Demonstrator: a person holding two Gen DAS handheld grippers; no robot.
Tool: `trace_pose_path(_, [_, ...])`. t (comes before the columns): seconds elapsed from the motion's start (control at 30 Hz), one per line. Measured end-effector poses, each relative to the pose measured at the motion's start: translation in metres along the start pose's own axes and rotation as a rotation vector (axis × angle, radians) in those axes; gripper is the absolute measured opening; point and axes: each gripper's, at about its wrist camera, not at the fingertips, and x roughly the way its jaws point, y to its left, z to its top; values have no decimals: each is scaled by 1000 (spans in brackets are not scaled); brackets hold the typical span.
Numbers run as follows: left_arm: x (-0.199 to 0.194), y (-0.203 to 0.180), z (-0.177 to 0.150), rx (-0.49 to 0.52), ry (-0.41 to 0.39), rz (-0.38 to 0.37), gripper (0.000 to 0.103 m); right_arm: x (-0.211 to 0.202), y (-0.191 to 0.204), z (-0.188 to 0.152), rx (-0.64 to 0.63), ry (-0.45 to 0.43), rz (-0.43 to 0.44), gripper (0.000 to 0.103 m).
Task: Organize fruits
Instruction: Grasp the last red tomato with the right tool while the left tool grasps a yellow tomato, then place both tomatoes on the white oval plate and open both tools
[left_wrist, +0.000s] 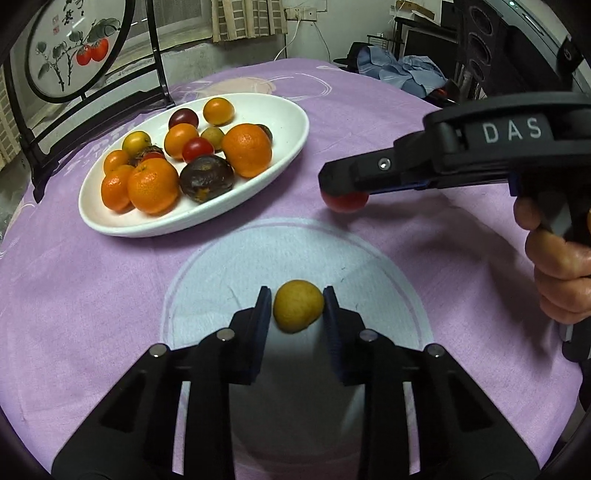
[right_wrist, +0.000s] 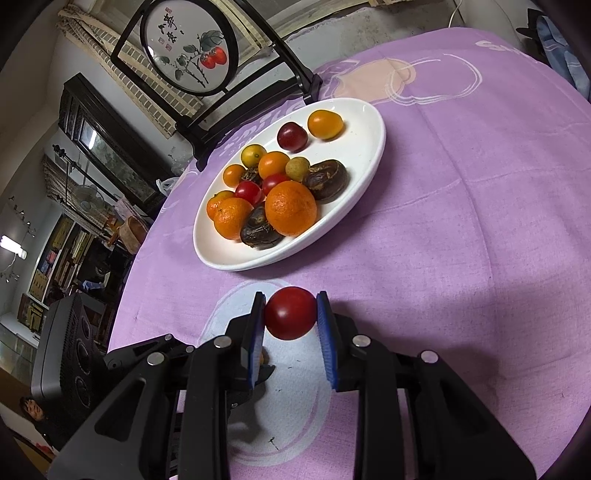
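A white oval plate (left_wrist: 288, 110) holds several fruits: oranges, kumquats, cherry tomatoes and dark dried fruits; it also shows in the right wrist view (right_wrist: 362, 110). My left gripper (left_wrist: 297, 306) has its jaws on either side of a small yellow fruit (left_wrist: 297, 310) on the purple tablecloth, with thin gaps at both pads. My right gripper (right_wrist: 290, 314) is shut on a red cherry tomato (right_wrist: 290, 313) and holds it above the cloth. In the left wrist view the right gripper (left_wrist: 345, 197) with the tomato (left_wrist: 347, 202) is right of the plate.
A round painted screen on a black stand (left_wrist: 74, 48) stands behind the plate. The purple cloth (left_wrist: 369, 122) covers the round table. Blue clothes (left_wrist: 406, 72) and black speakers (left_wrist: 480, 48) lie beyond the far edge.
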Motion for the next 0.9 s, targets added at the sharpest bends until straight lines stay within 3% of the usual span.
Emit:
trace_pose_path(0.3, [-2,-1,-2,-14,-5,3,27,-1,-1,0,3,-7,-4,28])
trace_pose_path(0.63, [-28,6,5,-48,-83,-9,27,-3,5,-2,-23,-7,21,28])
trace_pose_path(0.77, [-52,25,16,-118,-170,-17,27,-17,18,6,-72,-93,43,28])
trace_pose_path(0.9, [-59,55,47,-209,-230,33,27,-21,30,34,-99,-185,43,28])
